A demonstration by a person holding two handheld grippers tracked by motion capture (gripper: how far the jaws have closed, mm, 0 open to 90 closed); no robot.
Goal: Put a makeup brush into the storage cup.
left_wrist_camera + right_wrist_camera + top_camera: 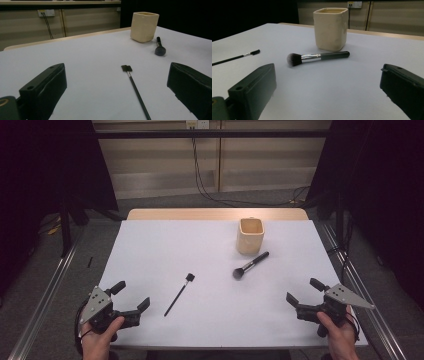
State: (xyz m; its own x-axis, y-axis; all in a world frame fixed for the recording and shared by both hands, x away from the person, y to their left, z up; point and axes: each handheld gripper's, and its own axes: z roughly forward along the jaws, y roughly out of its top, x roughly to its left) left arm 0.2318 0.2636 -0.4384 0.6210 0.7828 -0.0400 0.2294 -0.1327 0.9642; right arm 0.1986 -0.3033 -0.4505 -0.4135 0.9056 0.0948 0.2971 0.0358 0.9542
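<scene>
A white tabletop (150, 250) stood with its wooden far edge bare. Beyond it, black cables (200, 175) hung from a wall socket (196, 124) onto grey floor (210, 199). Metal rails (45, 295) flanked both sides.

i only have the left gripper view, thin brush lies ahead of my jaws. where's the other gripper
Observer: The right gripper hovers at the table's near right corner, jaws open, nothing between them.
Operator: which way does the fat brush point, can barely see it
Observer: The right gripper view shows the fat brush lying flat, bristles toward the thin brush, handle end close in front of the cup.
Operator: anything in the cup
Observer: From the high view the cup looks empty, though its bottom is shaded.
Operator: is my own gripper over the table
Observer: The left gripper sits at the near left corner, its open jaws over the edge, angled toward the thin brush.
</scene>
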